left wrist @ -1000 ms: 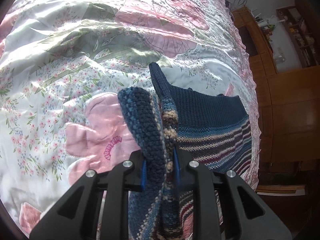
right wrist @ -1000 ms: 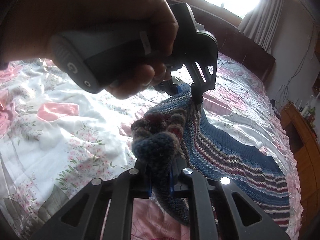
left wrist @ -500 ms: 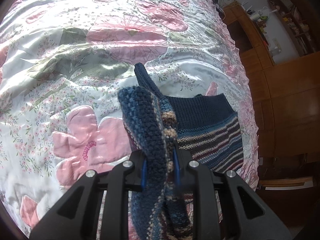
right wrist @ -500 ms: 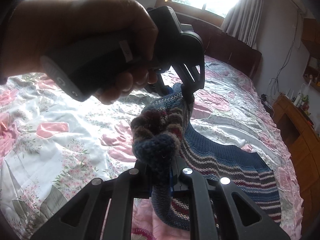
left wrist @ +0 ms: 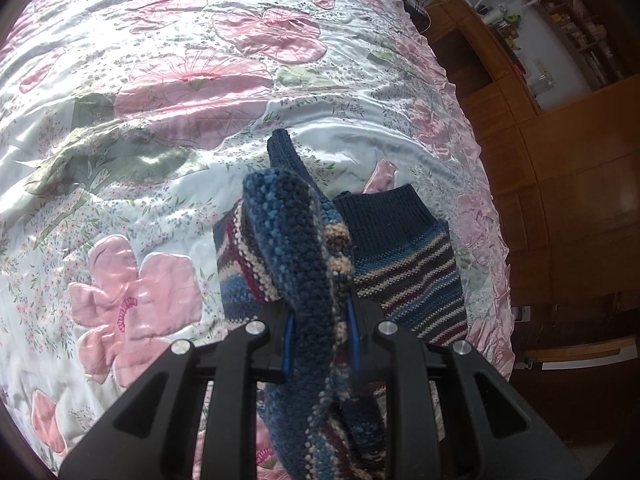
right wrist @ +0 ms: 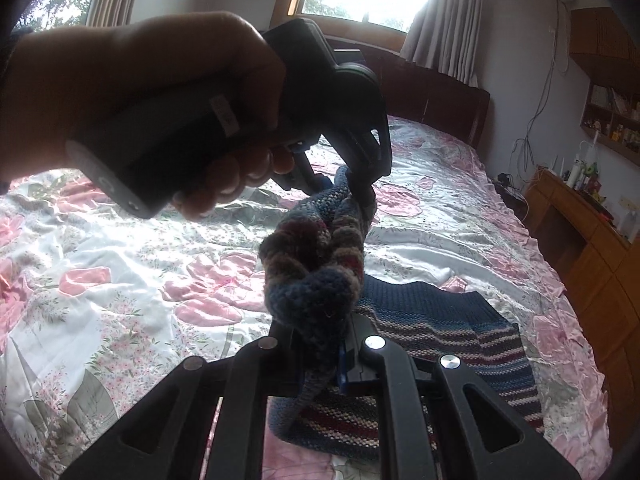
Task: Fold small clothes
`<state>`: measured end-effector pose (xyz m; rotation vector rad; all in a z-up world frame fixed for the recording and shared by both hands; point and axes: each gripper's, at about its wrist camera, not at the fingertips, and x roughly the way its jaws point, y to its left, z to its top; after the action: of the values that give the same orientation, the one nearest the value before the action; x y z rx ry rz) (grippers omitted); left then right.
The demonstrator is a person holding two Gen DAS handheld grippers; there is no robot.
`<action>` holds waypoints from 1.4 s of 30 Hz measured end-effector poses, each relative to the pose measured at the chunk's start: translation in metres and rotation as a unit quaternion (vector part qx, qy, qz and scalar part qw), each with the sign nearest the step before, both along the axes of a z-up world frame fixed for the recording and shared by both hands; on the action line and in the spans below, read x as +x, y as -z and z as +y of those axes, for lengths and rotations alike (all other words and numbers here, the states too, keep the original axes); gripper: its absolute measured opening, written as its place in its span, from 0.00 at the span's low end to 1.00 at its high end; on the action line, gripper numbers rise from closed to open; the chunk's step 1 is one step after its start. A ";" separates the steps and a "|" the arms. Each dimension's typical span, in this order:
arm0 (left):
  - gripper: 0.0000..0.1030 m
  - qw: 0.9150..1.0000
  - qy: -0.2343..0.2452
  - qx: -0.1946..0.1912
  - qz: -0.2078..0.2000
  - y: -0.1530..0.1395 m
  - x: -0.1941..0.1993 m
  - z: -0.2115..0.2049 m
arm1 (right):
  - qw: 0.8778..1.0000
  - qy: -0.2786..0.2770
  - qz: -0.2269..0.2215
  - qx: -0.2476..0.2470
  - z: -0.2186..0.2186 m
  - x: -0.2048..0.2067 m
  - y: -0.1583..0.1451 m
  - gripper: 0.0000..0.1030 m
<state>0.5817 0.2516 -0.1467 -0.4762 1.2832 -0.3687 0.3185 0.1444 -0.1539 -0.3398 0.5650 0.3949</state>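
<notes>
The left gripper point(left wrist: 322, 338) sits low in centre frame, jaws clamped tight. The right gripper point(right wrist: 320, 354) likewise. A hand point(right wrist: 152, 92) grips the left gripper's handle, upper left.

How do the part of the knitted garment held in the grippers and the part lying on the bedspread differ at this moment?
The held part of the knitted garment is lifted and bunched into thick folds; the lying part is spread flat on the bedspread. The left gripper and right gripper clamp the held part; nothing grips the lying part. Both show stripes.

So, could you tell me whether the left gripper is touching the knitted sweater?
Touching. The left wrist view shows the left gripper clamped on a bunched fold of the knitted sweater.
</notes>
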 end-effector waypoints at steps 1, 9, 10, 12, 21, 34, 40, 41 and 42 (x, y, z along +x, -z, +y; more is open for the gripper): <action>0.18 1.000 0.002 0.001 0.000 -0.002 0.001 -0.005 | 1.000 0.003 -0.001 0.001 -0.004 0.000 -0.001 0.11; 0.18 1.000 0.017 0.011 -0.007 -0.014 0.006 -0.048 | 1.000 0.025 -0.004 0.014 -0.043 0.005 -0.009 0.11; 0.18 1.000 0.019 0.012 -0.007 -0.015 0.007 -0.054 | 1.000 0.028 -0.004 0.014 -0.048 0.005 -0.009 0.11; 0.18 1.000 0.023 0.012 -0.008 -0.017 0.008 -0.065 | 0.999 0.032 -0.006 0.014 -0.056 0.006 -0.010 0.11; 0.18 0.999 0.040 0.016 -0.007 -0.014 0.017 -0.112 | 0.998 0.052 -0.007 0.017 -0.094 0.015 -0.008 0.11; 0.18 0.998 0.061 0.025 -0.004 0.002 0.031 -0.173 | 0.996 0.085 0.000 0.025 -0.146 0.025 0.007 0.11; 0.18 0.997 0.072 0.033 0.004 0.018 0.038 -0.202 | 0.994 0.100 0.009 0.032 -0.170 0.029 0.019 0.11; 0.18 0.997 0.075 0.035 0.005 0.020 0.039 -0.207 | 0.994 0.102 0.010 0.034 -0.174 0.029 0.020 0.11; 0.18 0.996 0.077 0.036 0.006 0.022 0.040 -0.212 | 0.994 0.104 0.010 0.035 -0.177 0.029 0.022 0.11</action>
<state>0.6212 0.0398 -0.1691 -0.3192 1.3442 -0.4473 0.3479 -0.0328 -0.1760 -0.2073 0.5991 0.2157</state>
